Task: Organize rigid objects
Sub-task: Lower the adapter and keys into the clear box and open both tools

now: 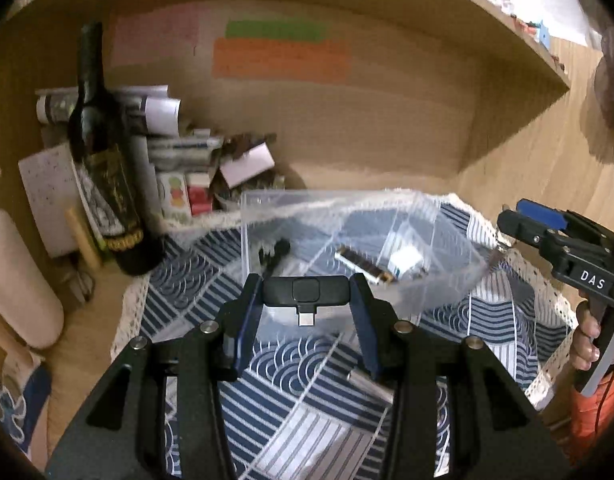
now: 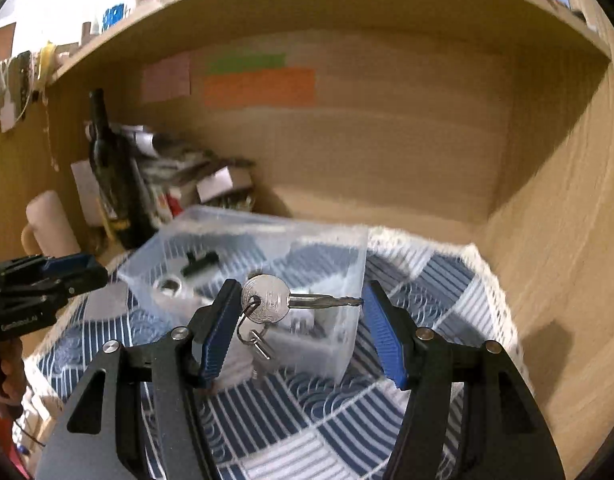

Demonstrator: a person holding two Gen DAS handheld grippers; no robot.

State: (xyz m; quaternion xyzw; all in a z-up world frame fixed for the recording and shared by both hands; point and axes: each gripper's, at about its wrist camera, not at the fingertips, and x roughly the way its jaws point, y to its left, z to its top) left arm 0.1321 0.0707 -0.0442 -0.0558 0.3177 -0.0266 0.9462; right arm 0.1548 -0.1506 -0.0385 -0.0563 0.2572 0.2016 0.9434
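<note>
So we've got the left gripper (image 1: 306, 300) clamped on a little black USB-C dongle (image 1: 303, 293), pads pressed on both ends and the plug (image 1: 307, 318) pointing back at the camera. It's held right at the near wall of the clear plastic bin (image 1: 447, 248).

The right gripper (image 2: 301, 304) has a silver key (image 2: 275, 299) across its gap: the round head sits against the left pad (image 2: 221, 330) and the tip just reaches the right one, so it looks pinched lengthwise, with a ring and a second small key (image 2: 259, 346) dangling below. That one's just in front of the bin (image 2: 339, 248) too.

Inside the bin we can see a small black piece (image 1: 275, 252), a brown-and-silver stick-shaped thing (image 1: 361, 266) and a white-blue item (image 1: 405, 260), kind of blurry.

The bin sits on a blue-and-white patterned cloth (image 1: 299, 412) in a wooden shelf nook. A dark wine bottle (image 1: 107, 168) stands off to the left, with a pile of boxes and papers (image 1: 195, 160) behind it.
</note>
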